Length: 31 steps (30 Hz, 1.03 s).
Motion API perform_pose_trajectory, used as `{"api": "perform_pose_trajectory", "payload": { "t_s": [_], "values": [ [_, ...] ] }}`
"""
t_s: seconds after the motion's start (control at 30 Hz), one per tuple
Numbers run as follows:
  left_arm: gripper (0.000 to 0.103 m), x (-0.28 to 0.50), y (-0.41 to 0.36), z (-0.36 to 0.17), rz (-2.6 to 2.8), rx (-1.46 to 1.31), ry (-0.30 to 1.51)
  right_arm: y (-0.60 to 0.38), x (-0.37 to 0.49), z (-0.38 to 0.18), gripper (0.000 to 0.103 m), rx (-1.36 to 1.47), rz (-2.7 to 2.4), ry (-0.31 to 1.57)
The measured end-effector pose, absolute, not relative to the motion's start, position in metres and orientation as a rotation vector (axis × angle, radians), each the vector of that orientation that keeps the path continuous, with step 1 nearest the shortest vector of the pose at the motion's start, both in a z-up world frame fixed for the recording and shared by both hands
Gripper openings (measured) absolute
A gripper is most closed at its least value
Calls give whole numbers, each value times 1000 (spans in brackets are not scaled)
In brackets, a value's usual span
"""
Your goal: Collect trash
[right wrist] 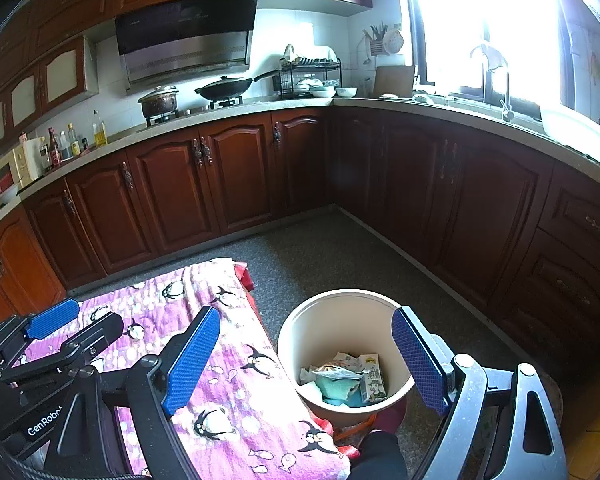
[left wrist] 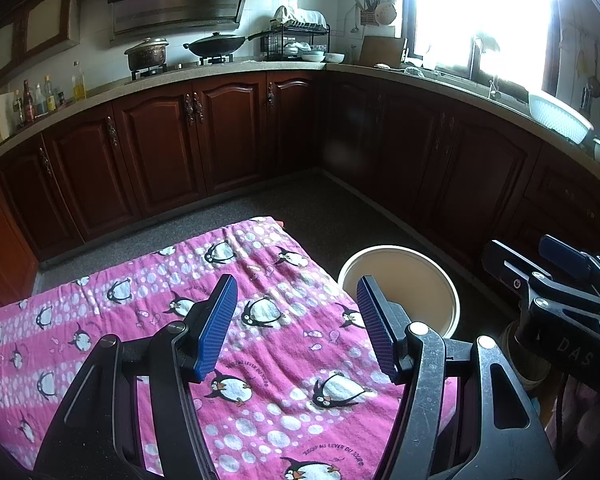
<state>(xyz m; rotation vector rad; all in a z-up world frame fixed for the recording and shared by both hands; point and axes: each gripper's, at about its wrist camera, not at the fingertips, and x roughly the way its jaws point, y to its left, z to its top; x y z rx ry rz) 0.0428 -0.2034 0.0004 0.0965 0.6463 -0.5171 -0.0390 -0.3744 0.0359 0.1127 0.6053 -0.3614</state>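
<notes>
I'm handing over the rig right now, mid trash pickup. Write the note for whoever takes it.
Left tongs: open, empty, over the pink penguin cloth.
Right tongs: open wide, empty, pointing at the bin.
The cream bin stands on the floor beside the cloth-covered table. Inside it: crumpled wrappers, a small carton and something teal.
Done: that trash is in the bin.
Left: no loose trash shows on the visible cloth or floor. Check the areas hidden behind the tongs before finishing.
</notes>
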Motion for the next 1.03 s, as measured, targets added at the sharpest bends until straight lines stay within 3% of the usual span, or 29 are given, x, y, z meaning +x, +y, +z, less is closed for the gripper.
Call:
{"api": "perform_pose_trajectory", "payload": {
  "t_s": [1.03],
  "values": [
    [61,45,-196,-9,-582,110,654,-381,-35,32,86,117,-359,619]
  ]
}}
